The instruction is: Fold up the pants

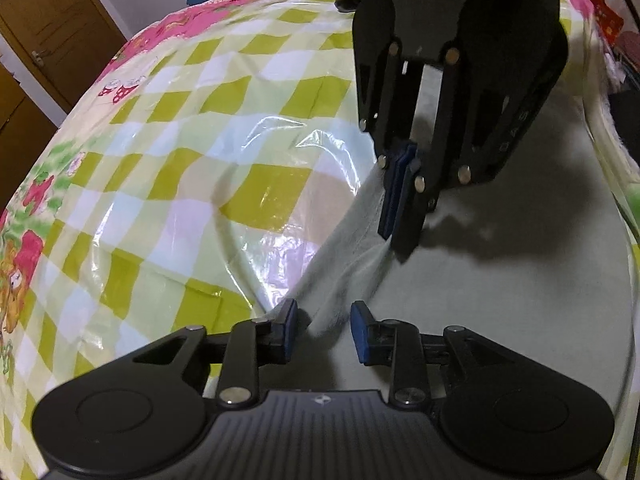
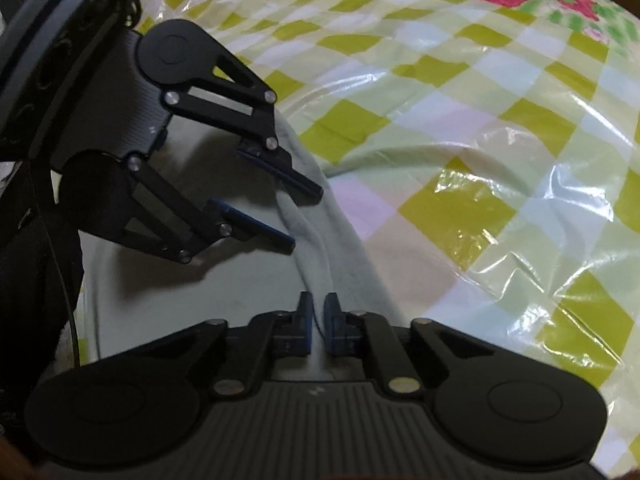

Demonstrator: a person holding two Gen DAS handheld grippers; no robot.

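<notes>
The right gripper (image 2: 317, 326) pinches a raised ridge of the pants (image 2: 224, 280); the left gripper (image 1: 323, 330) is spread over the same edge. The pants, pale grey-white and soft, fill each frame's lower middle on a glossy checked tablecloth (image 1: 168, 168).

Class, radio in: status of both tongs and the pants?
Right tongs shut on pants edge. Left tongs open, straddling the same edge. Pants on checked plastic cloth. Nothing in the way.

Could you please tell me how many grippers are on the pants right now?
2. The right gripper is shut on the pants at their raised edge; the left gripper sits further along that edge, jaws open around the cloth.
</notes>
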